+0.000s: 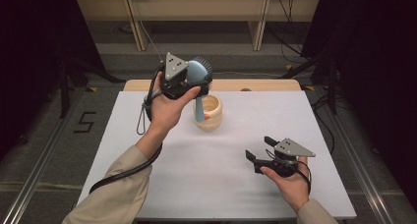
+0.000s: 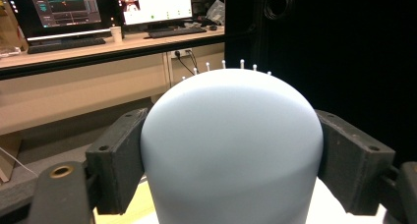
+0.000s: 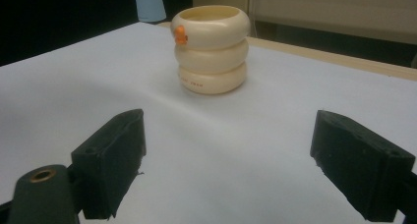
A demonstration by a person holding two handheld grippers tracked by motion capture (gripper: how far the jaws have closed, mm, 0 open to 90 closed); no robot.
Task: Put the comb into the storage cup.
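Black jaws of left gripper [image 2: 231,150] clamped on both sides of pale blue hairbrush [image 2: 231,140], rounded back of brush head toward the gripper's camera, white bristle tips just visible over the top edge. From high view: left gripper [image 1: 193,79] raised above far part of table, gripped by a hand with beige sleeve, grey three-cornered plate on top, black cable trailing down along forearm. Hairbrush [image 1: 199,74] held head up, dark bristles facing away, blue handle hanging down with its end at the mouth of cream cup [image 1: 208,112]; whether handle touches rim, cannot tell.

Right gripper [image 1: 260,148] held low over near right part of white table [image 1: 162,175], well apart from cup, jaws spread wide with nothing between. From right gripper view: right gripper [image 3: 226,160] with both black pads parted over bare white surface, cream cup [image 3: 212,49] ahead, shaped like three stacked rings, small orange mark near rim, blue handle end just above and behind it
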